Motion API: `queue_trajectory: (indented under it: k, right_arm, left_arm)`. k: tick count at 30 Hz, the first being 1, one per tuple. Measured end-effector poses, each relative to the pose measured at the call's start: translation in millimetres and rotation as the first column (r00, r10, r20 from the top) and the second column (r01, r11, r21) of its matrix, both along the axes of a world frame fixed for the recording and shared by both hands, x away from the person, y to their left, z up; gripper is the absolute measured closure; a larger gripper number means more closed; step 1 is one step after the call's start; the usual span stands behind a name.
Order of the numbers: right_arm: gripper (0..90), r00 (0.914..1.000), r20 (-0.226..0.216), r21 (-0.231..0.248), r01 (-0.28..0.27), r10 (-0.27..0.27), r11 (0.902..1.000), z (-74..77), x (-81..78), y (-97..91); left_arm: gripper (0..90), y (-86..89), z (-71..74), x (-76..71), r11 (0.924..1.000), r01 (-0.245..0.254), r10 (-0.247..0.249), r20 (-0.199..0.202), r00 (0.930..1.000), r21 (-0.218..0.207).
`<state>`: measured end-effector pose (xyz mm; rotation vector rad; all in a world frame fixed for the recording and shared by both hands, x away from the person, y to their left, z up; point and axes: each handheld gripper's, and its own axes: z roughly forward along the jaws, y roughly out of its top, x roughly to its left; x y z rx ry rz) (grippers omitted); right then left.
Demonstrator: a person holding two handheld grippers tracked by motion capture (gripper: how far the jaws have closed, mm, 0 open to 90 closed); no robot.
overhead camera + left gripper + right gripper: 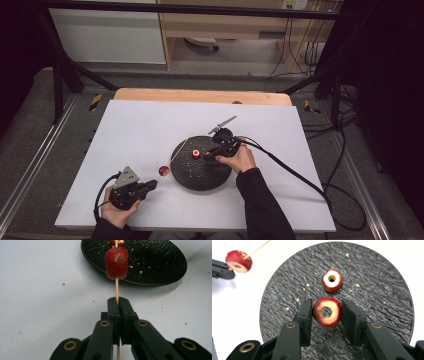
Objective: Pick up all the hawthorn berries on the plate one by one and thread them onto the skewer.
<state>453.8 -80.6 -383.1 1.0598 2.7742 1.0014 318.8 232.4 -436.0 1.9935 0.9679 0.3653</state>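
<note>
Two hand-held grippers, both matte black; the left gripper (150,185) carries a grey three-cornered plate (128,177) on top; the right gripper (207,156) trails a thick black cable (295,172); brass-coloured rivets ring the jaw linkages; the person wears dark long sleeves (261,205).

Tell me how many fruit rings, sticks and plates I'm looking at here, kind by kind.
Red cored fruit rings: 3 (one on the skewer, one in the right claw, one lying on the plate)
Wooden skewers: 1, pinched in the left claw
Black plates: 1
Total: 5
</note>
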Motion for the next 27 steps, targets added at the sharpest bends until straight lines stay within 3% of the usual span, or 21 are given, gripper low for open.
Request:
queue_trajectory:
  k: [4, 10, 18, 23, 27]
  right_arm:
    - [62.8, 0.9991, 0.009, 0.070, 0.040, -0.041, 0.9967, -0.3, -3.5, -6.5]
    - [62.8, 0.9932, 0.021, 0.210, 0.108, -0.115, 0.9718, -3.2, -10.9, -16.4]
    - [62.8, 0.9798, 0.004, 0.347, 0.186, -0.200, 0.9193, -12.3, -18.2, -31.0]
    - [62.9, 0.9690, -0.017, 0.426, 0.230, -0.247, 0.8751, -16.0, -22.5, -36.5]
    - [62.9, 0.9612, -0.025, 0.469, 0.254, -0.275, 0.8457, -20.2, -25.9, -36.0]
  left_arm:
    - [88.3, -0.6, 0.3, -0.5, 1.0000, -0.001, 0.001, 0.004, 1.0000, -0.002]
    - [88.3, -2.7, -0.2, -1.2, 1.0000, 0.000, 0.000, 0.004, 1.0000, -0.005]
    - [88.3, -3.6, -0.4, -1.7, 1.0000, 0.000, 0.000, 0.007, 1.0000, -0.008]
    - [88.3, -4.7, -0.6, -2.3, 0.9999, -0.001, 0.001, 0.007, 1.0000, -0.013]
    - [88.3, -5.6, -0.9, -3.0, 0.9999, -0.003, 0.004, 0.009, 1.0000, -0.016]
